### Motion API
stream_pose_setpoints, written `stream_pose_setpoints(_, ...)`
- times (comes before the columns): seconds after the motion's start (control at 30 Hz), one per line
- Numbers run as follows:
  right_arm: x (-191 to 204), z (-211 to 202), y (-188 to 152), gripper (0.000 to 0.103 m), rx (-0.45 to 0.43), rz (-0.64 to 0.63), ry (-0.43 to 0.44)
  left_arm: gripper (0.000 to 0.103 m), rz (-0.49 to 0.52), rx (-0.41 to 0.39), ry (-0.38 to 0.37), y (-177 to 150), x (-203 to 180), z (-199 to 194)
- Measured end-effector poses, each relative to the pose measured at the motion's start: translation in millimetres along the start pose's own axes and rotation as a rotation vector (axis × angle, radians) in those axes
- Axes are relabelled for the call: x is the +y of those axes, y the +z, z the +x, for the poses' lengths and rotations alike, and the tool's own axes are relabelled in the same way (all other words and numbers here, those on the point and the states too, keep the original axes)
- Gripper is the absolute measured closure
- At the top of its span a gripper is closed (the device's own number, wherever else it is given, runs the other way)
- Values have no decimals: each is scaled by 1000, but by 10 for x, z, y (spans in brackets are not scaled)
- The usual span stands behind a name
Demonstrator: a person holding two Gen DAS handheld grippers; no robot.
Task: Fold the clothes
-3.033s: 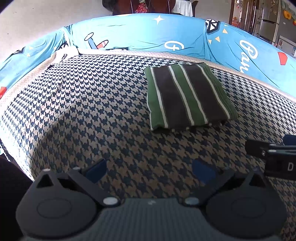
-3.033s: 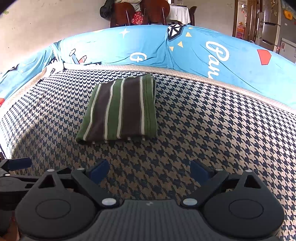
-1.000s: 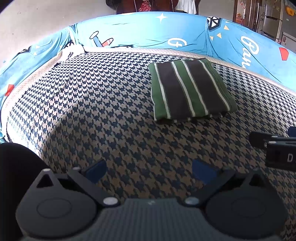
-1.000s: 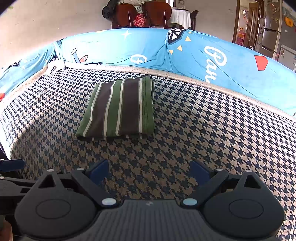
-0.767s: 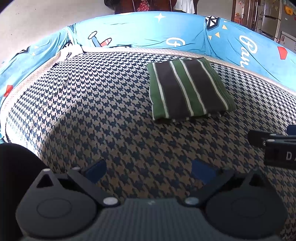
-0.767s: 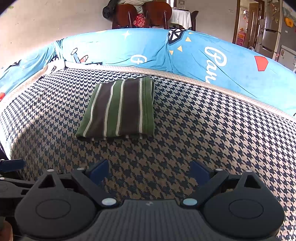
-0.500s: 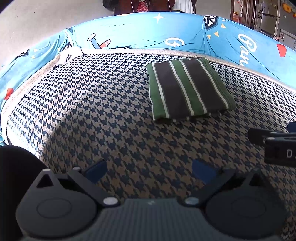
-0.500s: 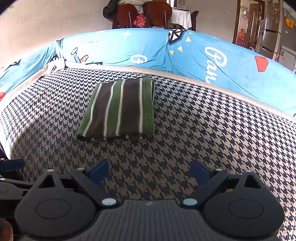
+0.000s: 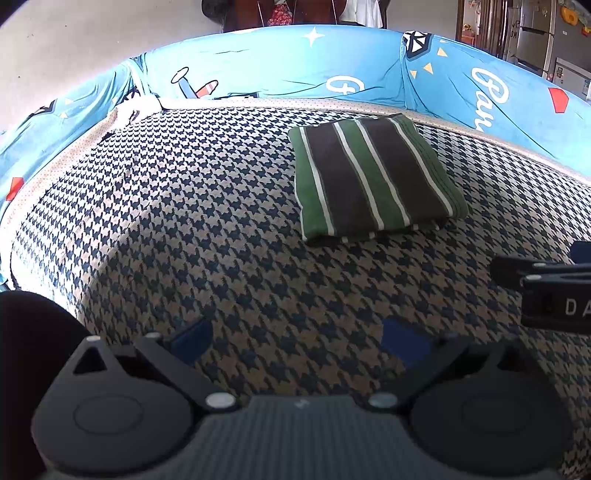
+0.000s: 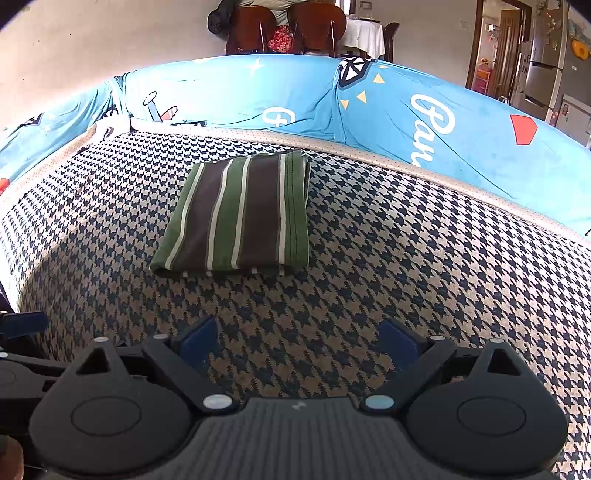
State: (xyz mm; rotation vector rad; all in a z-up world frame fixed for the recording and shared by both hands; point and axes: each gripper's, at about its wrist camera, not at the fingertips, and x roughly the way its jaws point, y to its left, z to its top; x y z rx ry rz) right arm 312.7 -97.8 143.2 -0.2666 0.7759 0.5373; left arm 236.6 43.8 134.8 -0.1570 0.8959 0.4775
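Houndstooth cloth [image 9: 184,229] in dark blue and tan covers the sofa seat that fills both wrist views, ringed along the top by bright blue cushions [image 10: 229,92] printed with cartoon shapes and white lettering; beyond them, at the upper centre of the right wrist view, stand wooden chairs [image 10: 288,29], and a fridge [image 10: 543,62] shows at the far upper right. On the seat lies the folded shirt [image 9: 373,181], striped green, brown and white, a tidy flat rectangle with its layered edge toward the cameras; it sits right of centre in the left wrist view and just left of centre in the right wrist one [image 10: 240,218]. Over the last few seconds very little has changed: the shirt lies as it lay, and only the left view has shifted slightly, so that the bundle appears a touch nearer the middle. The left gripper [image 9: 299,336] stays low at the bottom of its frame with its jaws spread wide and nothing between them, well apart from the shirt. The right gripper [image 10: 299,339] is likewise wide and empty, and its dark body also pokes in at the right edge of the left view [image 9: 546,288]. Both tools held back from a finished bundle suggests the folding of this garment is done, with no further crease called for here.
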Motion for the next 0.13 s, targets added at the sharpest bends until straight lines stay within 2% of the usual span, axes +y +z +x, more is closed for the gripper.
stream_pose_setpoints(0.13, 3, -2, -6, 7, -1, -5, -3, 0, 4, 2, 0, -6, -5, -3)
